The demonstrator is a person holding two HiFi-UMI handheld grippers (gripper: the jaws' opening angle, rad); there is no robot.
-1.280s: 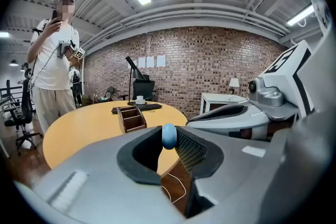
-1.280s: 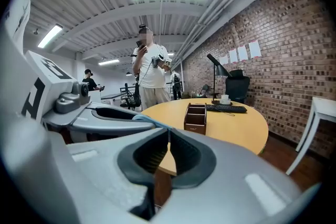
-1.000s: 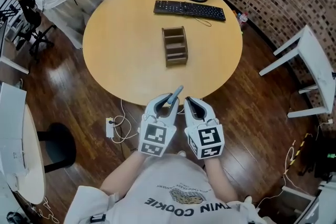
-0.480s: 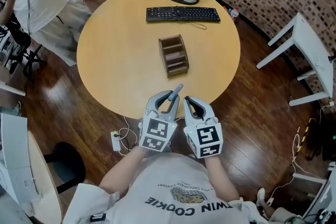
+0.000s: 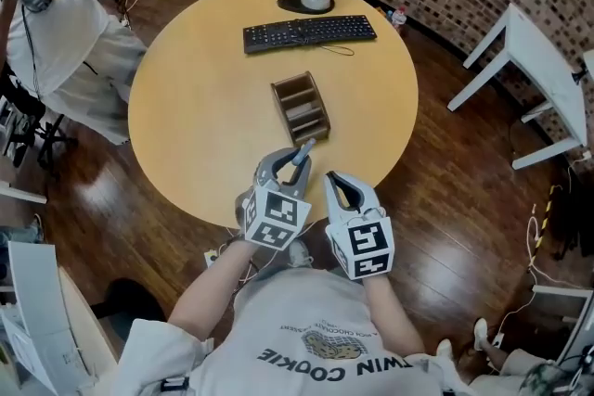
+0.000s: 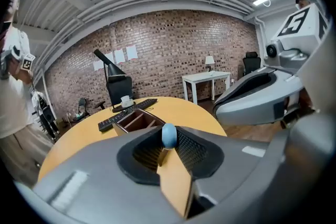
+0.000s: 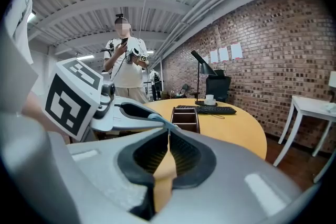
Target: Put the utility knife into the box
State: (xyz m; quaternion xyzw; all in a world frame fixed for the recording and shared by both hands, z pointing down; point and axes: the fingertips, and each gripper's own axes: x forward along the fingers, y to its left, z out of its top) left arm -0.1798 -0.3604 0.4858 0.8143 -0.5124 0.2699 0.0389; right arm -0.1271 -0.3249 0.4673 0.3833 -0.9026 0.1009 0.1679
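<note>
1. The left gripper (image 5: 295, 164) is pinched on the knife (image 5: 303, 150). In the left gripper view the knife's rounded blue end is seen clamped between the 2 pads.
2. The knife is not in the box (image 5: 300, 109). It is held over the near part of the table (image 5: 186, 107), tip aimed at the box's near end and just beside it. Contact cannot be told.
3. The right gripper (image 5: 336, 185) is pressed together with nothing between its jaws. It is held just beside the left gripper, over the table's near edge.
4. The box is brown, open-topped and split by dividers. It is set near the table's middle.
5. A black keyboard (image 5: 309, 31) is laid beyond the box, well apart from it.
6. A person (image 5: 56, 23) in white is seen standing off the table's far left.
</note>
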